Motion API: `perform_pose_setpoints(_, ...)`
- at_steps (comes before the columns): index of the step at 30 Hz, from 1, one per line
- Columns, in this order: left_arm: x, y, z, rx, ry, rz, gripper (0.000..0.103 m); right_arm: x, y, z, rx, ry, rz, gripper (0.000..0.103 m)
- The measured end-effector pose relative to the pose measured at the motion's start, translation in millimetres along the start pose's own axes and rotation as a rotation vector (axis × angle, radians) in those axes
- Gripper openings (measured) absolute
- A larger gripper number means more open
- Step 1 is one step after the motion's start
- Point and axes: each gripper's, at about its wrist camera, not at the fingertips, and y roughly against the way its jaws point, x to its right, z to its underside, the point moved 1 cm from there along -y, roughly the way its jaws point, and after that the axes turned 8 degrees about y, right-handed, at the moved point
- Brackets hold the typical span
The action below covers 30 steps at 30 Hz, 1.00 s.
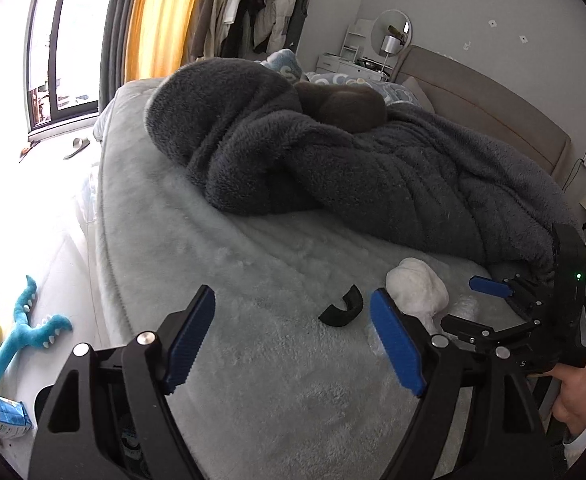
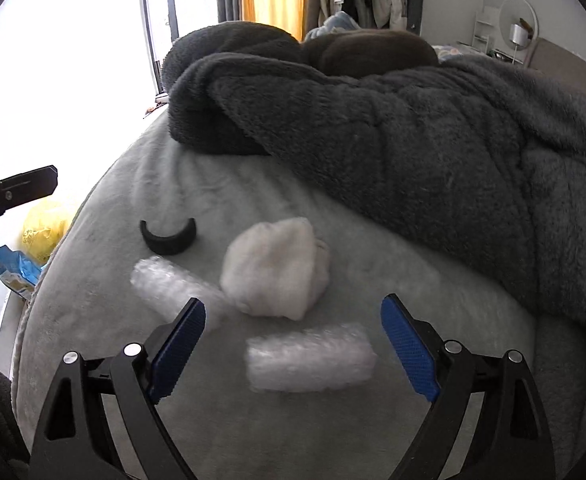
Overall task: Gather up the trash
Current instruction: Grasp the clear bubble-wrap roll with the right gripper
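Observation:
On the pale grey bed cover lie a black curved piece, a white crumpled wad and two bubble-wrap rolls, one to the left and one nearer. My right gripper is open just above the nearer roll, its blue pads on either side and not touching it. In the left wrist view my left gripper is open over bare cover, with the black piece just beyond its right finger and the wad further right. The right gripper, held by a hand, comes in from the right.
A dark grey fleece blanket is heaped across the bed behind the trash. On the floor to the left lie a blue plush toy, a blue packet and a yellow bag. A window and hanging clothes are beyond.

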Motion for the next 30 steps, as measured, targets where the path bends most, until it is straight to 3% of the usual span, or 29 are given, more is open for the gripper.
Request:
perform_pose_setpoints(10, 23.2, -39.3, 9.4, -0.057, -0.056, 0.019, 0.084, 19.3, -11.7, 10.1, -0.043, -0.02, -0.033, 0.09)
perform_pose_setpoints(12, 27.6, -46.7, 10.7, -0.073, -0.05, 0.019, 0.084, 21.6, -14.2, 10.9, -0.06, -0.02, -0.037, 0.084)
perform_pose_setpoints(13, 30.0, -50.4, 11.7, -0.084, -0.052, 0.017, 0.084, 22.4, -15.8, 12.1, -0.07, -0.02, -0.047, 0.074)
perform_pose_setpoints(16, 37.6, -60.1, 15.5, -0.113, -0.074, -0.02, 0.083, 28.9, -20.3, 16.5, -0.082, -0.057, -0.108, 0.063)
perform_pose_setpoints(25, 32.2, -81.9, 24.3, -0.186, 0.053, -0.123, 0.083, 47.0, -11.9, 21.9, -0.042, -0.077, -0.098, 0.062)
perform_pose_setpoints(30, 35.5, -87.1, 22.9, -0.17, 0.082, -0.104, 0.081, 55.3, -8.0, 24.4, -0.03, -0.088, -0.091, 0.062)
